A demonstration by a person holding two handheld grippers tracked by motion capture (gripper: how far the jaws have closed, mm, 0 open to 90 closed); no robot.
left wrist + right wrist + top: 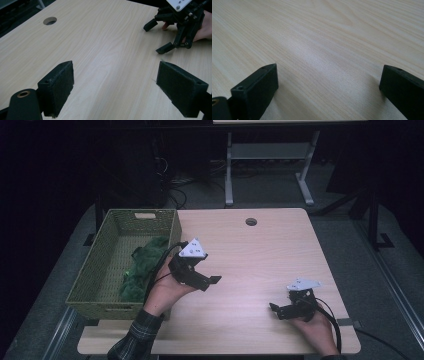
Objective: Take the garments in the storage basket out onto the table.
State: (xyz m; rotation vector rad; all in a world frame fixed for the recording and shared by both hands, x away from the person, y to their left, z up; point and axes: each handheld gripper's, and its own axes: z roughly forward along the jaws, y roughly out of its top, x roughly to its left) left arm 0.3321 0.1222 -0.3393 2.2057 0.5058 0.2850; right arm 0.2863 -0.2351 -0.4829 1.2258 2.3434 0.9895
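Both claws are spread wide and empty: your left claw point(202, 270) just beside the basket point(97, 270), your right claw point(280, 309) well apart. The green cloth point(145, 265) lies inside the basket; reach over the rim and pinch a raised fold.

Pale wooden table point(250, 255) bearing green basket point(100, 270)

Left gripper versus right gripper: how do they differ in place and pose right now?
The left gripper sits beside the green basket, which holds the green cloth; the right gripper is down near the table front edge, far from it. The left points right, the right points left. Both have open jaws holding nothing.
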